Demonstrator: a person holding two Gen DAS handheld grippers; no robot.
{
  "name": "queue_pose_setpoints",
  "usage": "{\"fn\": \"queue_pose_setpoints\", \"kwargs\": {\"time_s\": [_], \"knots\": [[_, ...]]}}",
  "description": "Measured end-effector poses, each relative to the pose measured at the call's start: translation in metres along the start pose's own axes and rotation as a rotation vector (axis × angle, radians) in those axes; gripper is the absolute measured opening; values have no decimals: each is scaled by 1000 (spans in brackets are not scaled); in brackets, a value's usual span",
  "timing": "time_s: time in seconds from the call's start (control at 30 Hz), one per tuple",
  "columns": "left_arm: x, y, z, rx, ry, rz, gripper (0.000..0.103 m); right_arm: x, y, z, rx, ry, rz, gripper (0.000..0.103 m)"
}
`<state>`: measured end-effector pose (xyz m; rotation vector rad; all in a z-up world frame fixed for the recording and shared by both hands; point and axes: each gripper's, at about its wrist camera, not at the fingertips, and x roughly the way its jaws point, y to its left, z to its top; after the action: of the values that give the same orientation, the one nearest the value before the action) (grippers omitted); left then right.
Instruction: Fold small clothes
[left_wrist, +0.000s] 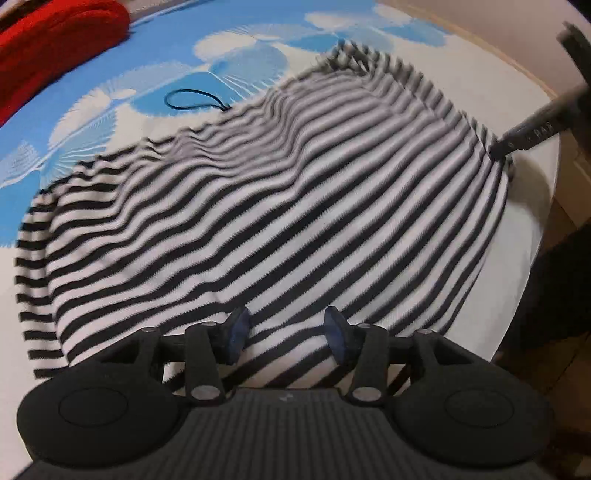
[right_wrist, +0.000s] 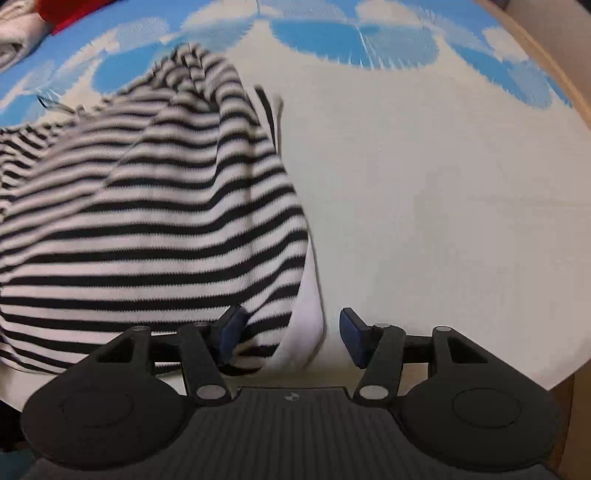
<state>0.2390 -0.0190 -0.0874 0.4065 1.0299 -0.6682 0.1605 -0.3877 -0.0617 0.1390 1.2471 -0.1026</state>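
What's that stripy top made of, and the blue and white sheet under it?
The striped top looks like soft knitted fabric, probably cotton jersey: matte, it drapes in ripples and its stripe edges look fuzzy. The sheet seems a thin, flat printed cloth, matte, with a blue fan pattern; the exact fibre cannot be told.

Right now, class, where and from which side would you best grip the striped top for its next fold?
Probably the striped top at its near corner, where the white hem lies free on the sheet. The right claw is open astride that edge; come from above, one finger on cloth, one on sheet.
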Motion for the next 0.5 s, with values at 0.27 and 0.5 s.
{"fn": "queue_pose_setpoints", "kwargs": {"time_s": [0.27,0.5], "knots": [[-89,25,-35,-382,-287,63,55,-107,-15,-25,156,-484,98,55],[-113,26,-96,-456,-236,211,33,-126,-5,-65,259,-563,177,55]]}}
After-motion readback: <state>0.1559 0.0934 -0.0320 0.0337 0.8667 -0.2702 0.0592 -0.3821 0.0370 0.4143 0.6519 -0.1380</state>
